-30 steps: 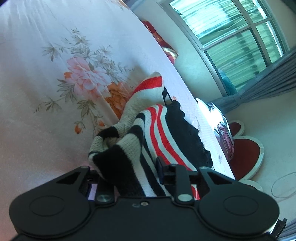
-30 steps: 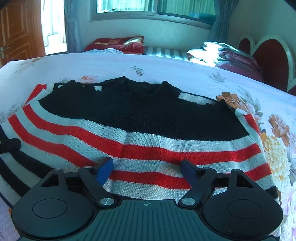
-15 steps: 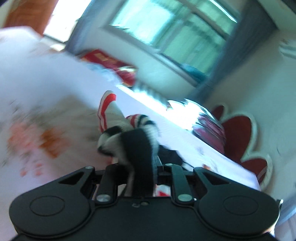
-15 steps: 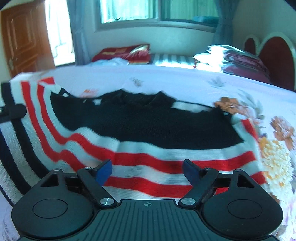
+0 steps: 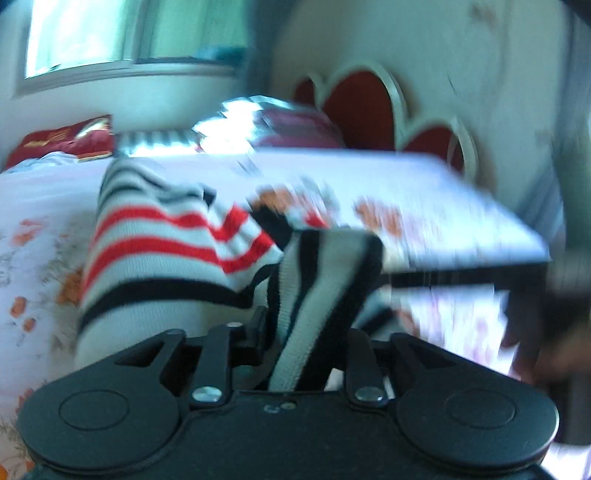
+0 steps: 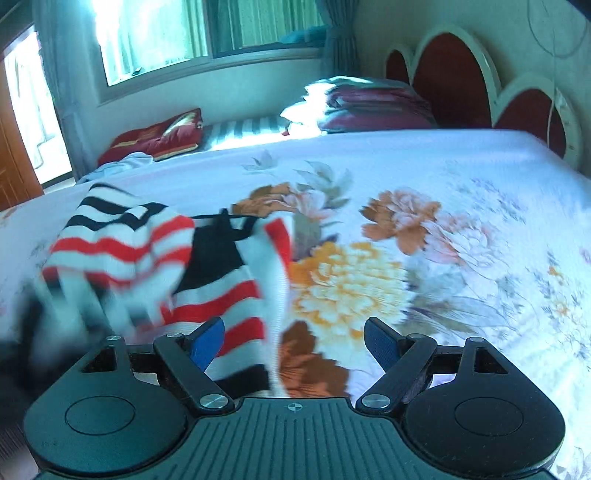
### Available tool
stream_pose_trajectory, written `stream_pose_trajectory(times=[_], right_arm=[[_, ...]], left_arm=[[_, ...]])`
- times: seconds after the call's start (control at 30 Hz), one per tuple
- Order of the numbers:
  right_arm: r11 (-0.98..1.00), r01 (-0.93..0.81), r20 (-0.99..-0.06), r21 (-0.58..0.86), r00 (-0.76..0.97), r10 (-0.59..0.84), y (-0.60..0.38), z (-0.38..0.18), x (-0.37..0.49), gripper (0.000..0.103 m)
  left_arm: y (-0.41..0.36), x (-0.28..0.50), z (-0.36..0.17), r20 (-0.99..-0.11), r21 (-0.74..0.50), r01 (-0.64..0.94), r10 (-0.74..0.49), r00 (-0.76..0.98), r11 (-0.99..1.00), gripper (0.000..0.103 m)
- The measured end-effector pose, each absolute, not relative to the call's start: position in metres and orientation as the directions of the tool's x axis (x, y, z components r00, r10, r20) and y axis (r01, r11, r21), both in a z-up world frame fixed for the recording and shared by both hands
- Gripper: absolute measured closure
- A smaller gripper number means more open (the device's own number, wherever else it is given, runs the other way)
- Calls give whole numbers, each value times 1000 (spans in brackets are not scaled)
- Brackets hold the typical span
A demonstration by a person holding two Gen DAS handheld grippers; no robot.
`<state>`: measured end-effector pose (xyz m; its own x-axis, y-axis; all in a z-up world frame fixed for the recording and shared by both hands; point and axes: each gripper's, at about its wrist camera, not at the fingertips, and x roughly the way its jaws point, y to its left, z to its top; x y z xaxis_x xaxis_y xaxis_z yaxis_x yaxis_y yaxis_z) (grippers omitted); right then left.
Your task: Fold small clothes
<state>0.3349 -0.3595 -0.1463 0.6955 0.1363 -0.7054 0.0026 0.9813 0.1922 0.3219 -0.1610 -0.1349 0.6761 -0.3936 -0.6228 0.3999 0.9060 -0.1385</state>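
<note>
Now, step: I judge I am mid-fold, carrying one side of the sweater [image 5: 173, 236] across its body.
Left claw [image 5: 306, 332]: narrow, clamped on a bunched striped edge of the sweater at lower centre of the left view.
Right claw [image 6: 293, 341]: wide, holding nothing; its blue pads [image 6: 207, 338] sit either side of the sweater's near edge at the bottom of the right view, whether touching I cannot tell.
Sweater place: on the bed [image 6: 461, 184], left of centre in the right view, partly lifted and blurred.
Doing it well: I would keep the left grip firm, lay the lifted side down flat on the black panel, and line up edges before letting go; the free claw could pin the near hem.
Risk: the knit may bunch or slide.
Count: one sweater, two claws, one bed, one headboard [image 6: 454, 74], one window [image 6: 207, 33].
</note>
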Motion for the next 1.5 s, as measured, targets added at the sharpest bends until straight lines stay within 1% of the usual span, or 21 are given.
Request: stream_pose_trajectory(times=[0.1,0.17,0.23,0.3,0.47,0.5,0.53,0.6,0.67,0.73,0.8,0.9,0.97,1.0,1.03,1.07,1.2,1.27,1.3,1.37,1.5], right_arm=[[952,-16,-687,304,689,231,-368,-138,335,21],[925,-52,-665,375,680,308,-365,-133,339,21],[889,-90,-656,449,642,397,-357,-132,348,21],[856,-109,-658,505,593,464,-346,-136,359,21],[839,-98,-692,535,519,502,-322,-155,379,21],[840,-101,-690,533,522,501,-319,-157,380,28],[841,-106,-691,531,521,502,-316,-157,382,48],[847,-107,-696,520,522,493,-313,-159,385,52],[849,-115,-695,515,524,492,-313,-158,385,59],[851,-118,-690,512,534,489,-315,-156,383,78],[852,-137,-679,506,547,491,-316,-150,379,85],[862,-185,-666,472,566,486,-310,-139,374,85],[854,-185,-664,487,556,500,-311,-137,373,84],[842,-172,-665,511,541,514,-314,-139,373,81],[831,-160,-669,533,522,529,-316,-145,373,75],[828,-146,-677,541,510,531,-318,-149,373,73],[801,-95,-672,592,490,555,-326,-163,373,72],[786,-102,-659,610,485,575,-324,-163,374,72],[789,-113,-659,604,486,574,-322,-162,375,82],[795,-135,-653,592,498,571,-317,-156,373,84],[856,-197,-625,478,608,489,-314,-130,361,85]], left_arm=[[-161,311,-135,-624,-81,427,-380,683,901,68],[-161,302,-129,-625,-87,448,-399,671,890,52],[-158,287,-124,-625,-96,476,-425,655,874,48],[-153,272,-118,-627,-83,491,-429,650,867,48],[-112,251,-105,-596,-108,378,-364,715,920,48],[-104,250,-102,-594,-112,340,-337,731,934,48],[-95,252,-100,-592,-117,301,-309,744,947,48],[-76,258,-98,-596,-126,225,-255,762,966,48],[-62,261,-98,-597,-137,154,-206,775,979,48],[-53,266,-98,-598,-157,106,-180,781,982,48],[-49,273,-99,-600,-182,78,-173,781,980,48],[-53,279,-100,-597,-199,82,-187,780,977,48],[-56,284,-102,-600,-216,89,-205,773,972,48],[-57,286,-104,-603,-224,91,-211,770,970,48],[-58,287,-107,-602,-230,93,-217,768,969,48],[-59,287,-108,-602,-232,96,-221,767,968,48],[-62,292,-113,-604,-233,101,-225,764,967,47],[-62,293,-113,-604,-233,95,-221,766,968,45],[-61,294,-113,-605,-235,93,-221,765,968,45],[-61,296,-113,-604,-234,93,-219,766,968,44],[-66,298,-110,-603,-225,102,-220,767,969,45]])
